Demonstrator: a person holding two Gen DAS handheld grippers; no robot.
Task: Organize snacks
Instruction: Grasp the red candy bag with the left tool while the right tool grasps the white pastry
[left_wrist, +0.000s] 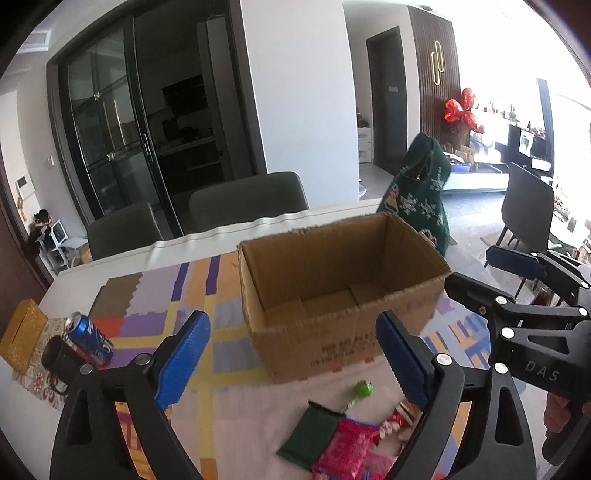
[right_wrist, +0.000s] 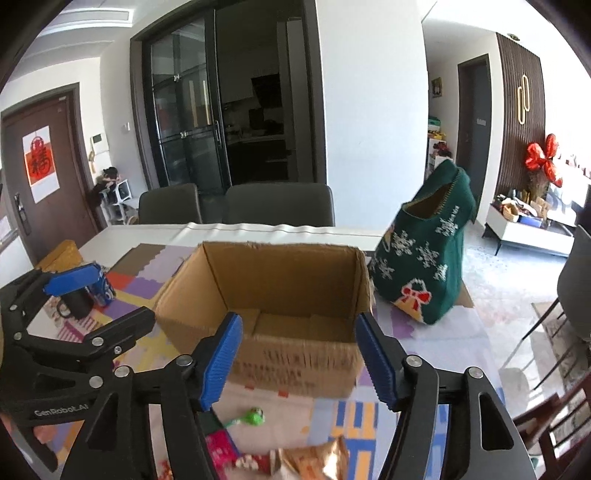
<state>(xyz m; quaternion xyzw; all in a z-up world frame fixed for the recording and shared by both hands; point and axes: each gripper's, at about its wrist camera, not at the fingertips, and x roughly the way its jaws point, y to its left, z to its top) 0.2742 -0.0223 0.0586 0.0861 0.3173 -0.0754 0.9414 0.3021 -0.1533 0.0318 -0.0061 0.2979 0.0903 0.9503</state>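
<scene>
An open, empty cardboard box (left_wrist: 343, 291) (right_wrist: 280, 325) stands on the table's colourful cloth. In front of it lie snacks: a green lollipop (left_wrist: 364, 389) (right_wrist: 255, 415), a dark green packet (left_wrist: 308, 434), a pink packet (left_wrist: 343, 450) (right_wrist: 221, 448) and a shiny gold packet (right_wrist: 314, 459). My left gripper (left_wrist: 291, 363) is open and empty, above the snacks, short of the box. My right gripper (right_wrist: 301, 360) is open and empty, also before the box. Each gripper shows at the edge of the other's view.
A blue soda can (left_wrist: 88, 338) (right_wrist: 101, 286) and a black mug (left_wrist: 61, 356) (right_wrist: 75, 306) stand at the left, next to a yellow box (left_wrist: 22, 334). A green knitted Christmas bag (right_wrist: 428, 258) (left_wrist: 421, 192) stands right of the cardboard box. Grey chairs (right_wrist: 279, 205) line the far edge.
</scene>
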